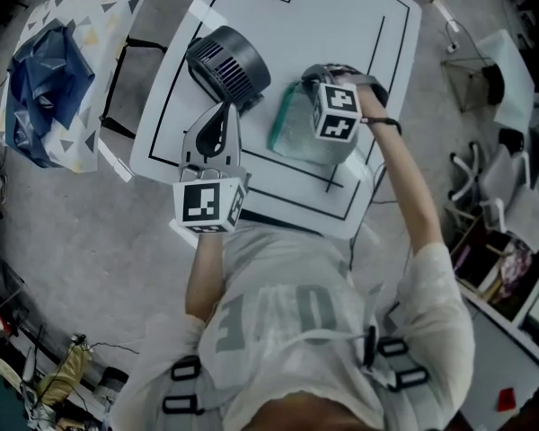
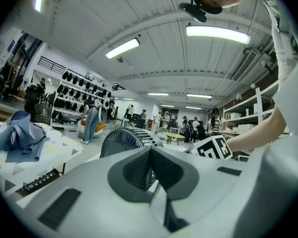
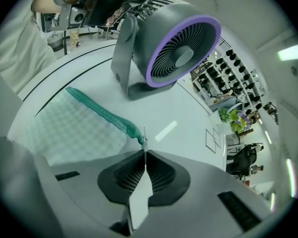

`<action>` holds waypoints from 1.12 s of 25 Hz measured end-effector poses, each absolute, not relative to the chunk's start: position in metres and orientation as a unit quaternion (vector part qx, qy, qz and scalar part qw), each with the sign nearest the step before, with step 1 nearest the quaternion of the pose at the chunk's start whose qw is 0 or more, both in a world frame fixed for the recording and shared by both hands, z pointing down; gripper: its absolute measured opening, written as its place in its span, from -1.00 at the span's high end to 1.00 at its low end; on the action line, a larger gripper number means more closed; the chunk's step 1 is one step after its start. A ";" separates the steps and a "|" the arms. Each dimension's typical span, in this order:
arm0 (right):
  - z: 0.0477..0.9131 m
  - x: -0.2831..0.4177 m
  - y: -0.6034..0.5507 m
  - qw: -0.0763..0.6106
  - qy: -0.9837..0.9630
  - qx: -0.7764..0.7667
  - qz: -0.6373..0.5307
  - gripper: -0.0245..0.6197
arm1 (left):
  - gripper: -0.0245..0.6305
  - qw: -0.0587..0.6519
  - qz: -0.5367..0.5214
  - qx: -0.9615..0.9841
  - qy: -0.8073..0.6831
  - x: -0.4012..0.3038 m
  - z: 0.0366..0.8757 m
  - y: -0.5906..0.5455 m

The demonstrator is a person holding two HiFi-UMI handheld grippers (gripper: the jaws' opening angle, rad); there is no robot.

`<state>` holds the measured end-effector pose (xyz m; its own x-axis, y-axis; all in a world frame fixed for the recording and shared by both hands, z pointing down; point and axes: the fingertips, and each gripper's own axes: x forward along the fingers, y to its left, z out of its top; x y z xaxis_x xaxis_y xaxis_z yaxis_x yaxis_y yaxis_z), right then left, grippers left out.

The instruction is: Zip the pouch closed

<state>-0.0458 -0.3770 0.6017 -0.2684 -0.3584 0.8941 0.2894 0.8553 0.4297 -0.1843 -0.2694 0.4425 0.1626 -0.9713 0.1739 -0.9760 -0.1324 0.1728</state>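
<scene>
- The left gripper (image 2: 150,150) sits low and left of centre in the head view. Its jaws are pressed together on nothing, apart from the pouch.
- The right gripper (image 3: 144,151), right of centre, points steeply down. Its jaws are clamped on the zip pull (image 3: 143,143) at the end of the green zip (image 3: 97,110).
- The pouch (image 1: 304,133) lies flat on the table (image 1: 377,34), mid-frame, under that gripper.
- The fan (image 1: 226,65) stands just up-left of the pouch.
- A blue cloth (image 1: 45,88) lies at upper left, well apart.
</scene>
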 end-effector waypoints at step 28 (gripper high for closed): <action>0.360 -0.022 -0.280 0.356 -0.759 0.332 -0.433 0.88 | 0.60 0.484 -0.423 0.682 -0.349 -0.056 0.328 -0.263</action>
<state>-0.0224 -0.2796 0.3604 -0.5269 -0.8114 0.2531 -0.1955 0.4055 0.8929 -0.0559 -0.2633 0.3275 0.3985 -0.8856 -0.2385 -0.0672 -0.2875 0.9554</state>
